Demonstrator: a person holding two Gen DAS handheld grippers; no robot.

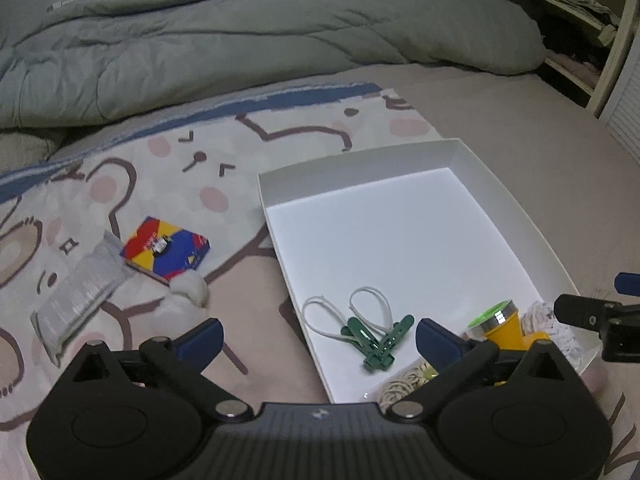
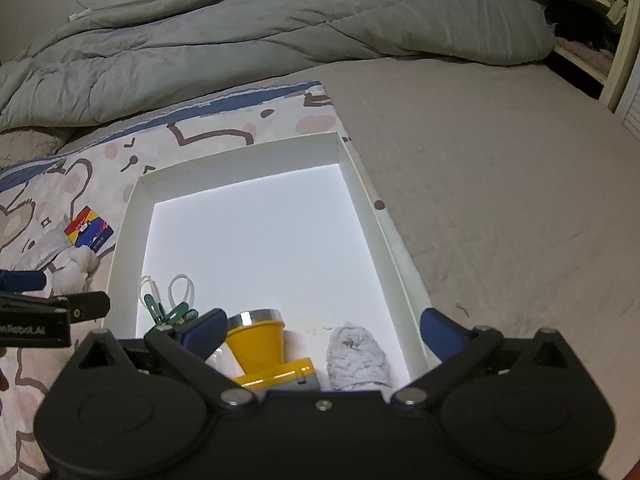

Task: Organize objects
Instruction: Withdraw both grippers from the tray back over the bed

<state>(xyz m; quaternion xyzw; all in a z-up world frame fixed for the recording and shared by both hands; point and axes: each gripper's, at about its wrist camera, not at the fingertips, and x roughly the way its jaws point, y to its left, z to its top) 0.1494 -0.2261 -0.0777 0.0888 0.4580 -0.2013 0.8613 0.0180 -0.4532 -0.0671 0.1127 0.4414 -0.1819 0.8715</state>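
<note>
A white open box (image 1: 360, 168) lies on the bed. Its near end holds green clips with white loops (image 1: 376, 336), a yellow flashlight (image 1: 502, 328), a bundle of rubber bands (image 1: 404, 384) and a white lace roll (image 1: 548, 320). My left gripper (image 1: 318, 336) hangs open above the box's near left corner, with nothing gripped. My right gripper (image 2: 322, 324) is open over the flashlight (image 2: 260, 344) and the lace roll (image 2: 356, 356), clear of both. Left of the box lie a red, yellow and blue card pack (image 1: 166, 250), a silver packet (image 1: 80, 296) and a white fluffy ball (image 1: 188, 292).
A cartoon-print mat (image 1: 120, 184) covers the left of the bed, and a rumpled grey duvet (image 1: 240, 32) lies behind it. Plain beige sheet (image 2: 500, 200) spreads right of the box (image 2: 240, 156). A shelf unit (image 1: 608, 40) stands at the far right.
</note>
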